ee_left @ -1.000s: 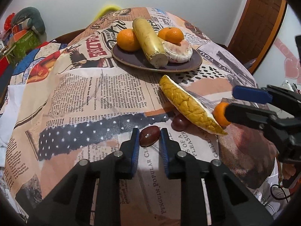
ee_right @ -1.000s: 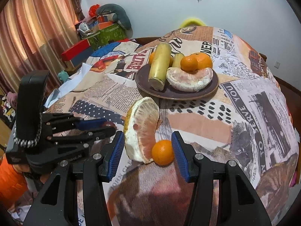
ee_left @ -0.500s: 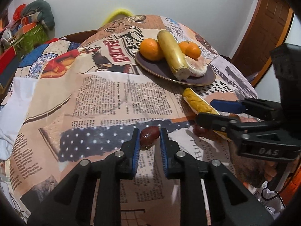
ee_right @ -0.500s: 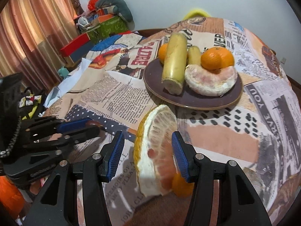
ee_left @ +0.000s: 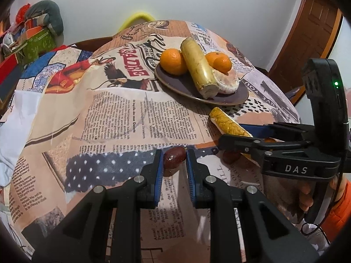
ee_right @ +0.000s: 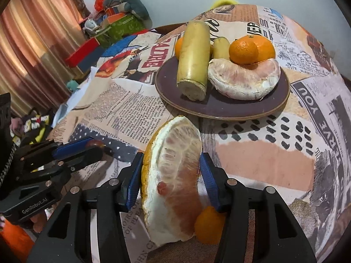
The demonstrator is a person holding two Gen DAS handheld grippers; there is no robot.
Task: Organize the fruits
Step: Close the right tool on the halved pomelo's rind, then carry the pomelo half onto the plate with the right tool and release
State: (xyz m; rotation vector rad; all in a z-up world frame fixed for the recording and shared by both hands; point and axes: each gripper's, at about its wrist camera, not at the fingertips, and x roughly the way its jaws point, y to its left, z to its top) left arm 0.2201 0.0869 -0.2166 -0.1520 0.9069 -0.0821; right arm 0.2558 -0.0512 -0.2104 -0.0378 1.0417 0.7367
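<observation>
— Pomelo wedge with yellow rind and pink flesh [ee_right: 173,175]: where does it sit?

— Clamped upright between the blue pads of the right tongs [ee_right: 170,176], rind toward the left pad, cut face toward the camera. In the left wrist view only its rind end [ee_left: 228,125] pokes out beyond the right tongs [ee_left: 239,134]; the rest is hidden behind the black fingers.

— And the left tongs?

— The left tongs [ee_left: 174,161] are clenched on a small dark red oval fruit [ee_left: 174,159] just above the newspaper-print cloth of the counter [ee_left: 122,118]. In the right wrist view those tongs [ee_right: 87,148] show from the side, and the fruit [ee_right: 94,143] is only a reddish glimpse at the tips.

— Anything hard to make out?

— A small orange mandarin [ee_right: 208,224] lies low behind the wedge, partly covered by it and by the right finger. A second dark red fruit [ee_left: 230,156] sits on the cloth under the right tongs, half hidden.

— The plate?

— The round dark purple plate [ee_right: 219,107] stands farther back with a yellowish cut stalk [ee_right: 194,57], a peeled pomelo segment [ee_right: 243,80] and mandarins [ee_right: 252,49]; one more pale piece behind them is mostly covered.
</observation>
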